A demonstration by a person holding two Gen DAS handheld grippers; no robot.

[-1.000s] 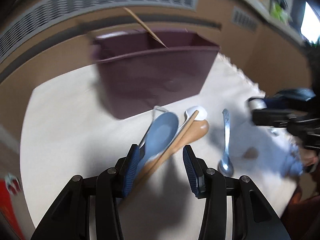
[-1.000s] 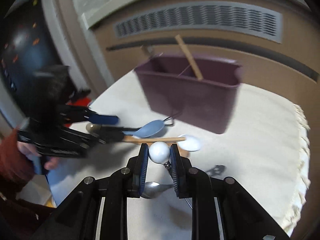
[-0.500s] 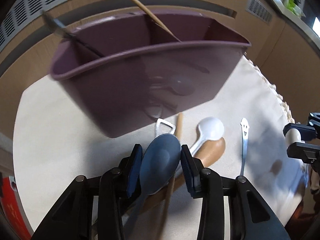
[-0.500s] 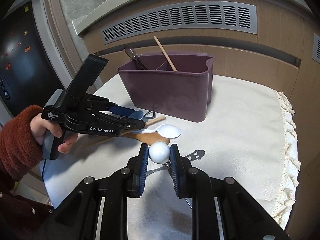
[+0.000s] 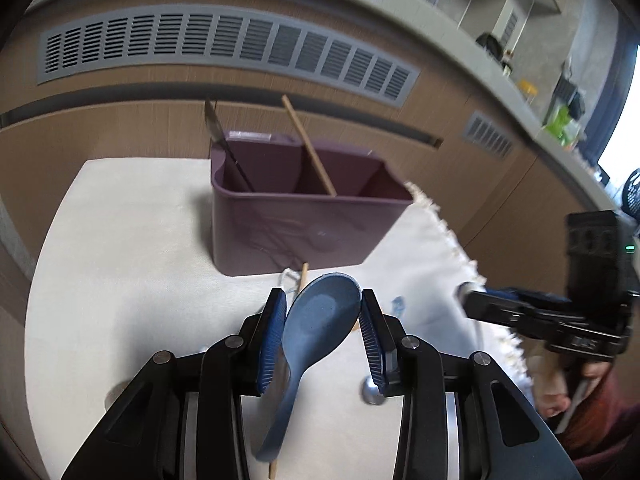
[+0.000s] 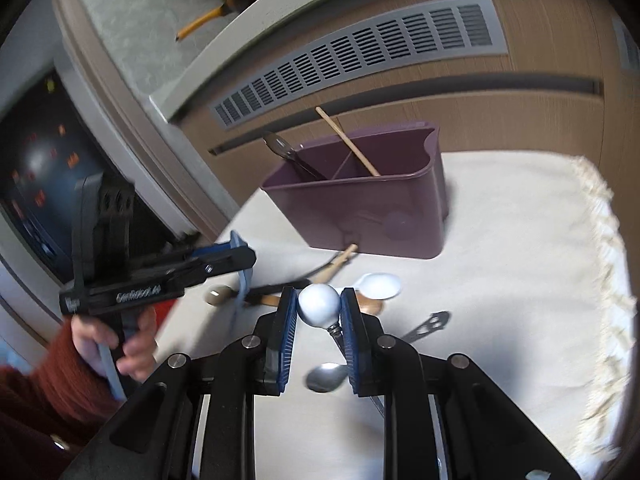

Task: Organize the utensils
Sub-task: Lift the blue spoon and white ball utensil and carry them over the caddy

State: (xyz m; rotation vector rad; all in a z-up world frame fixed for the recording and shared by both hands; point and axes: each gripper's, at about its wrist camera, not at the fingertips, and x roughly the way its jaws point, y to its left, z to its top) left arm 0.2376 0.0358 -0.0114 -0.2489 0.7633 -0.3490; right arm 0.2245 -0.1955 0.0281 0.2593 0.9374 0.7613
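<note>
My left gripper (image 5: 322,330) is shut on a blue spoon (image 5: 316,324), held by its bowl above the table with the handle hanging down. It shows from the side in the right wrist view (image 6: 240,258). My right gripper (image 6: 319,306) is shut on a white-headed utensil (image 6: 319,303) with a metal neck. The purple divided caddy (image 5: 304,228) stands at the table's back, holding a dark spoon (image 5: 218,130) in its left compartment and a wooden stick (image 5: 308,146) in the middle one. It also shows in the right wrist view (image 6: 372,208).
On the cream cloth (image 6: 520,260) lie a white spoon (image 6: 380,283), a wooden spoon and stick (image 6: 340,260), a metal spoon (image 6: 326,376) and a bottle opener (image 6: 430,324). A wood cabinet with vents (image 5: 200,40) stands behind. The cloth's fringed edge (image 6: 608,240) is right.
My left gripper has lifted the blue spoon off the pile and pulled back from the caddy. My right gripper has kept its hold and moved a little closer to the table.
</note>
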